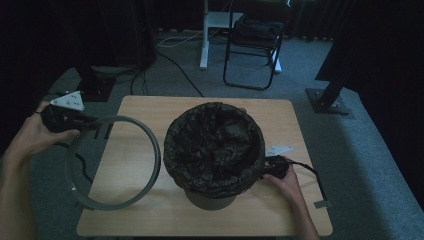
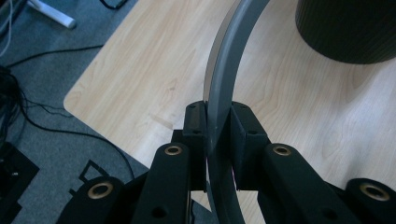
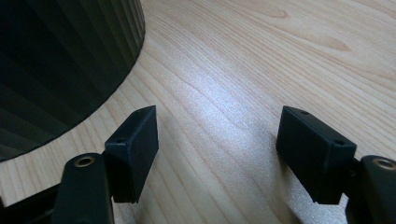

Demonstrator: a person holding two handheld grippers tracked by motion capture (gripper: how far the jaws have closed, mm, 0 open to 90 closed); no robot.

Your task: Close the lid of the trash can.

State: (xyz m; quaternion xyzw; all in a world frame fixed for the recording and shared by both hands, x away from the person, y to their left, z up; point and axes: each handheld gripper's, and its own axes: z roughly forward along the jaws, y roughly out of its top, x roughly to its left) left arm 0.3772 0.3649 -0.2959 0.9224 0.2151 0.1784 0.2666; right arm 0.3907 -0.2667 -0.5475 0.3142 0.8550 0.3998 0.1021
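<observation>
Grey plastic ring (image 1: 114,165), at the left: I hold it in my left gripper (image 1: 95,122), whose jaws are clamped on the band at its far-left arc; in the left gripper view the two pads (image 2: 194,123) press flat on either face of the ring (image 2: 223,74). It sits over the left edge of the wooden table (image 1: 150,107), part of it overhanging the floor, well apart from the bin. It is tilted, its far side raised and its near arc low by the table's near-left corner. Being a hoop, it has no true long axis; its open face looks up and toward the right.

Centre: the dark ribbed bin (image 1: 212,197), lined with a black bag (image 1: 214,147) folded over the rim.

Right: my right gripper (image 1: 272,167) rests low beside the bin wall, its jaws standing apart with nothing between them, bare wood showing in the gap in the right gripper view.

To do this step well, I judge I should level the ring first, centre it over the rim, lower it evenly so the bag is not dragged inward, and steady the bin from the right.
</observation>
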